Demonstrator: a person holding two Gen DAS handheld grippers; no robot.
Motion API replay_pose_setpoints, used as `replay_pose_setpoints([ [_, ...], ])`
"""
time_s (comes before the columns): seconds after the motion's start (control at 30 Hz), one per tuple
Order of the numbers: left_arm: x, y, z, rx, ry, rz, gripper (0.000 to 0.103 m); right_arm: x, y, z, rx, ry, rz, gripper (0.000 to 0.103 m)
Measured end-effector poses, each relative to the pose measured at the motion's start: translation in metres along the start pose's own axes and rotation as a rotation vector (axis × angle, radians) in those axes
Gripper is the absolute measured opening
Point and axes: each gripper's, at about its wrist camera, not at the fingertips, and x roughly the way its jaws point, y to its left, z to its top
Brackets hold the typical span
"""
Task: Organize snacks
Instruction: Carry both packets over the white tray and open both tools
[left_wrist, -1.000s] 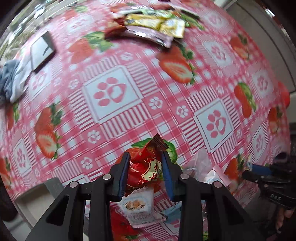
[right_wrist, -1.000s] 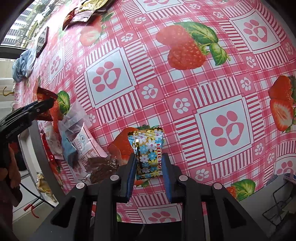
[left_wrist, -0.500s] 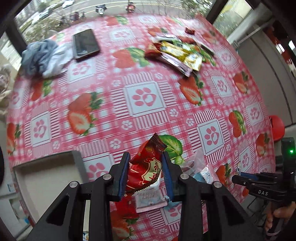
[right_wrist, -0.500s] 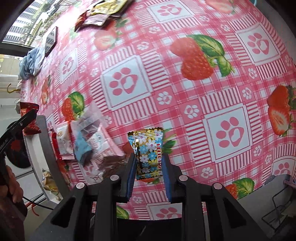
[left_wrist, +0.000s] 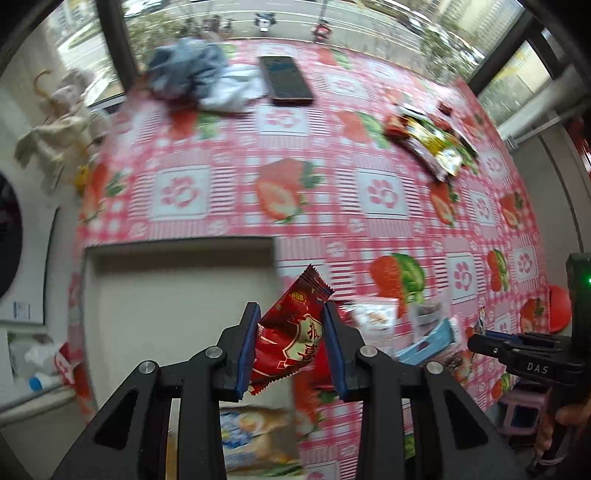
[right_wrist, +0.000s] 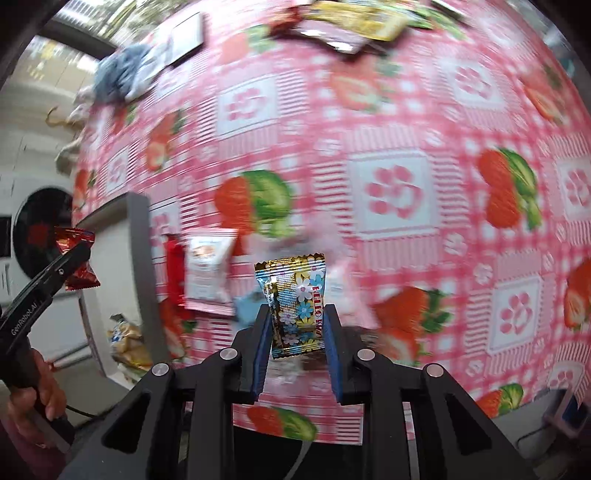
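Observation:
My left gripper (left_wrist: 290, 325) is shut on a red snack packet (left_wrist: 291, 336), held in the air beside the right wall of a grey box (left_wrist: 177, 254) at the table's near left edge. A pale snack bag (left_wrist: 255, 439) lies low in that box. My right gripper (right_wrist: 297, 317) is shut on a flowered foil packet (right_wrist: 297, 306), held above a small pile of loose snacks (right_wrist: 207, 273) on the strawberry tablecloth (right_wrist: 388, 184). The right wrist view also shows the left gripper (right_wrist: 77, 254) with its red packet (right_wrist: 75, 258) over the box (right_wrist: 136, 229).
A second pile of snack packets (left_wrist: 432, 144) lies at the far right of the table. A dark phone (left_wrist: 286, 79) and crumpled cloths (left_wrist: 199, 77) sit at the far edge by the window. A washing machine (right_wrist: 40, 221) stands left of the table.
Both grippers have risen and swung left, each keeping its packet. The left one went from above the loose snack pile to beside the grey box, which now fills its view.

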Motion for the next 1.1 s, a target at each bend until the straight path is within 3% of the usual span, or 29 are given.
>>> replay_pose_setpoints([
  [0.43,-0.012,0.086,-0.054,-0.173,0.017,0.066,0.037,0.033,0.147,0.009,-0.302,0.073,0.064,0.028],
  [0.9,-0.001,0.112,-0.086,-0.218,0.079,0.082,0.038,0.072,0.23,0.005,-0.422,0.139,0.091,0.029],
  [0.93,0.0,0.111,-0.087,-0.212,0.088,0.081,0.044,0.075,0.233,0.005,-0.427,0.144,0.089,0.029],
  [1.0,0.001,0.111,-0.089,-0.204,0.094,0.094,0.066,0.079,0.234,0.006,-0.426,0.152,0.082,0.03],
  [1.03,0.0,0.111,-0.09,-0.2,0.085,0.107,0.077,0.08,0.232,0.006,-0.419,0.156,0.077,0.041],
  [1.07,-0.001,0.111,-0.091,-0.202,0.075,0.104,0.079,0.079,0.232,0.003,-0.413,0.157,0.07,0.068],
  [1.1,-0.002,0.11,-0.091,-0.199,0.07,0.103,0.08,0.079,0.228,0.004,-0.399,0.15,0.058,0.08],
])
